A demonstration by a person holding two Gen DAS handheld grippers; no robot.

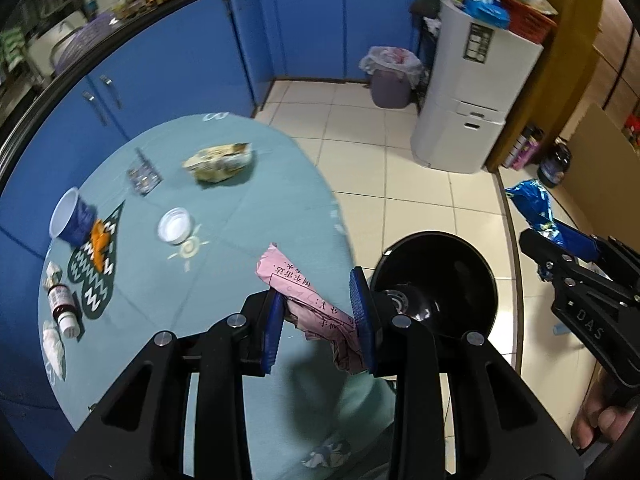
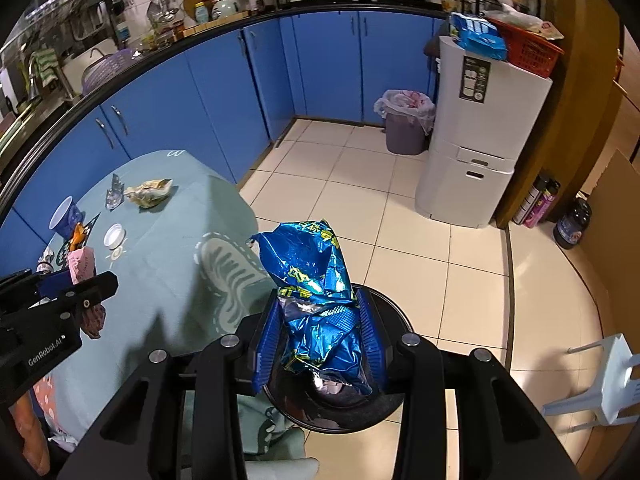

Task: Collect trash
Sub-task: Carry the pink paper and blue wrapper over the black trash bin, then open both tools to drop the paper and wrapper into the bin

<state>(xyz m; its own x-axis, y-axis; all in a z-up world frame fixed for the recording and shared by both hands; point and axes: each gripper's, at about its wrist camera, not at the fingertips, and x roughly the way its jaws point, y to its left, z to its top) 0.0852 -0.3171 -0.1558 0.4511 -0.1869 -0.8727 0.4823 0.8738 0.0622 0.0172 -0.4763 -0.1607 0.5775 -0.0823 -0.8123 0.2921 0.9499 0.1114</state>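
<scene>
The left gripper (image 1: pixel 320 316) is clamped on a crumpled pink paper (image 1: pixel 308 300) printed with black characters; both blue pads press against its sides, and the paper's free end projects forward over the table edge. The right gripper (image 2: pixel 320 336) is clamped on a crumpled blue foil wrapper (image 2: pixel 316 300) with yellow lettering, which stands up between the pads and rises above the fingertips. In the left wrist view the right gripper appears at the right edge, with the same wrapper protruding from it and part of a hand (image 1: pixel 600 420) visible below. Both grippers are positioned at the near edge of a round table (image 1: pixel 224 208) covered with a light teal cloth, above a black stool seat (image 1: pixel 448 276) that stands beside the table on the tiled floor. The following items lie on the table: a yellowish snack wrapper (image 1: pixel 220 162), a small clear foil packet (image 1: pixel 142 174) just left of it, a blue paper cup (image 1: pixel 72 218) on its side, an orange scrap (image 1: pixel 99 242) touching the cup, a white round lid (image 1: pixel 175 225), and a small bottle with a white cap (image 1: pixel 62 308) near the left rim. A grey trash bin (image 2: pixel 406 122) lined with a white bag stands on the floor against the blue cabinets (image 2: pixel 224 88), just beside a tall white appliance (image 2: pixel 480 136), well apart from both grippers.
</scene>
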